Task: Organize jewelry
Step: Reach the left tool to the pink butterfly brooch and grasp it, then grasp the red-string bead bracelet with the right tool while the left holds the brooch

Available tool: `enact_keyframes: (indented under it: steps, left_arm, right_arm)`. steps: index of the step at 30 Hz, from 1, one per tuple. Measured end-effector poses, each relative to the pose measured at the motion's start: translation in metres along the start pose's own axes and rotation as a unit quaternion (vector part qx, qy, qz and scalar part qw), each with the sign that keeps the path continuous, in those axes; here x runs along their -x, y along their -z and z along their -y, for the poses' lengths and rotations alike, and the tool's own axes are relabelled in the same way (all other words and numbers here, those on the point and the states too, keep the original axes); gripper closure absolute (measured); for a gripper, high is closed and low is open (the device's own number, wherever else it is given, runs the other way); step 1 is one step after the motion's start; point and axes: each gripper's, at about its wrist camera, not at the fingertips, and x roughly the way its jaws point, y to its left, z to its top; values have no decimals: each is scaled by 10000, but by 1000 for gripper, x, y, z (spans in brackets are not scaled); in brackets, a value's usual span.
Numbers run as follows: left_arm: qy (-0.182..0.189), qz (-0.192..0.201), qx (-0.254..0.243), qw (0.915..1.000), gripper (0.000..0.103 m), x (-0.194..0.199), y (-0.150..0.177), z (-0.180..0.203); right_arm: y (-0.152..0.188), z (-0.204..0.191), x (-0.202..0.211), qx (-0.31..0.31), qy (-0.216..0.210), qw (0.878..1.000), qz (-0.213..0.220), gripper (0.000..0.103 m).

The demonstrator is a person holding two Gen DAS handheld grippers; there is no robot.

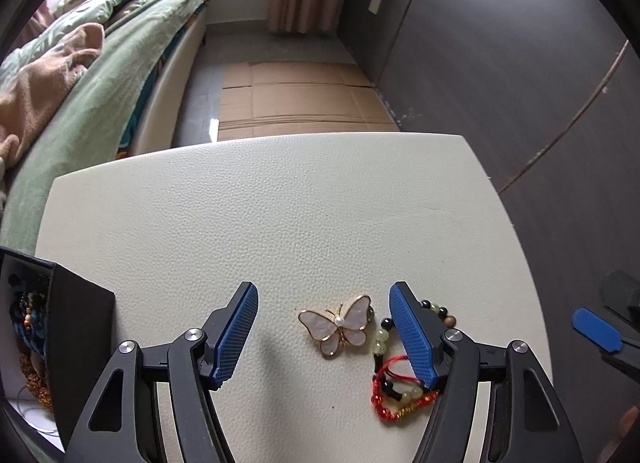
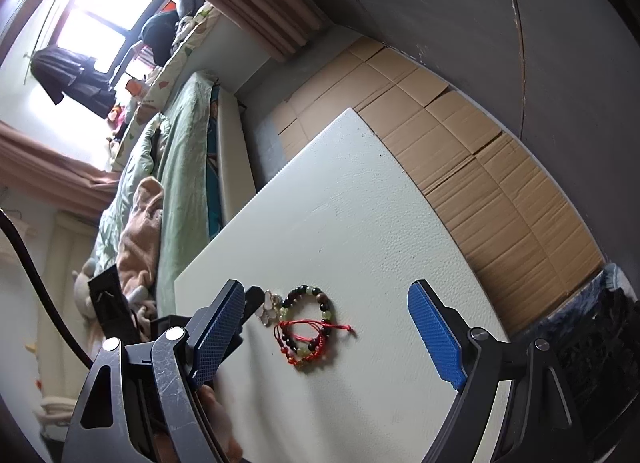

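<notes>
A pearly butterfly brooch (image 1: 338,325) with gold edging lies flat on the white table (image 1: 280,203). My left gripper (image 1: 322,291) is open and straddles it, neither pad touching it. The right-hand finger (image 1: 412,331) overlaps a bead bracelet (image 1: 380,339) and a red cord bracelet (image 1: 394,395). In the right wrist view the bead bracelet (image 2: 320,303) and red cord bracelet (image 2: 308,339) lie together on the table, with the brooch (image 2: 268,305) just left of them. My right gripper (image 2: 326,287) is open above them, its fingers wide apart and holding nothing.
A black box (image 1: 80,323) holding several beaded pieces (image 1: 28,323) stands at the table's left edge. A bed with green bedding (image 1: 100,83) runs along the left. Flattened cardboard (image 1: 296,99) covers the floor beyond the table. A dark wall (image 1: 500,63) is on the right.
</notes>
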Motion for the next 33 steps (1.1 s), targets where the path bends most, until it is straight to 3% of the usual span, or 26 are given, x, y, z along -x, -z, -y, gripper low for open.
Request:
enact_keyframes:
  steps: [9,12,13,15,16,24,33]
  left_arm:
    - [-546,-43,-138,9984,35,-13,6,13]
    - [-658,15,-219,9976,49,-11,10,17]
    - [-650,11,-231,9976,62,-10,11,17]
    - [-576,-33,-237,9981,69,-8,12,14]
    - [-590,-48,-244,9979,84,-7,12,11]
    - [110,-237,301,9992,86,5,8,-24]
    - [407,-107,413,9983,86,31,6,-36]
  right_arm:
    - [-1,3,1,-107,54,9999,36,18]
    - [1,1,0,-94,101,9999,25,18]
    - [3,-2,-1,-70,113,9999,18,18]
    - [5,-4,-2,-23,123,9999,-7,18]
    - [6,-6,-3,18,136,9999,-29,18]
    - [16,-17,-11,314,219,9991,-183,18]
    - [27,-33,-24,712,257,9963,-414,18]
